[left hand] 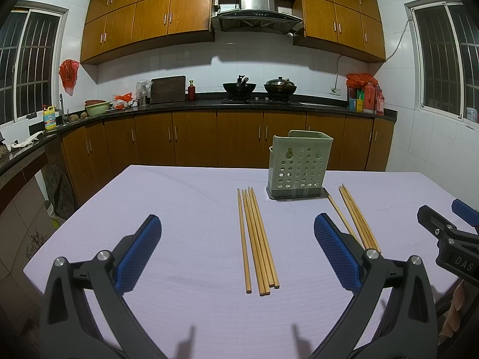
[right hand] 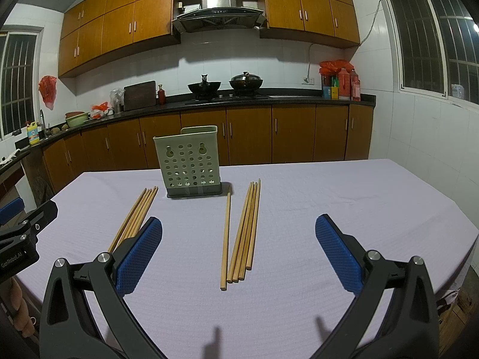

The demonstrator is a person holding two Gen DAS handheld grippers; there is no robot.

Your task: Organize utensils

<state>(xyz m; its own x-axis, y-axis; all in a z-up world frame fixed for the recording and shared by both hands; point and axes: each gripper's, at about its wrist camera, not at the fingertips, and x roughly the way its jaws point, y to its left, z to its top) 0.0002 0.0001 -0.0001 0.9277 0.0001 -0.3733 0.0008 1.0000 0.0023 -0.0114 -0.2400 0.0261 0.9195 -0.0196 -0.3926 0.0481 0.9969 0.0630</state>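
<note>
Pale green perforated holder (left hand: pixel 299 164); tan chopsticks (left hand: pixel 257 239); lilac tablecloth (left hand: pixel 185 197)

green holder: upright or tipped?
Upright. The green holder stands on its grey base on the table, open top upward. Contents: cannot tell.

Left bundle of chopsticks (right hand: pixel 136 217): near ends hidden behind right gripper's finger (right hand: pixel 139 257). Holder (left hand: pixel 299 166) inside not visible. Right gripper (left hand: pixel 449 233) cut off by frame edge.

A range hood (left hand: pixel 257 9) hangs among the brown wall cabinets (left hand: pixel 143 18). Directly below it sit two black woks (left hand: pixel 239 87); left of them stand a red bottle (left hand: pixel 191 90) and a dark cutting board (left hand: pixel 167 89).
</note>
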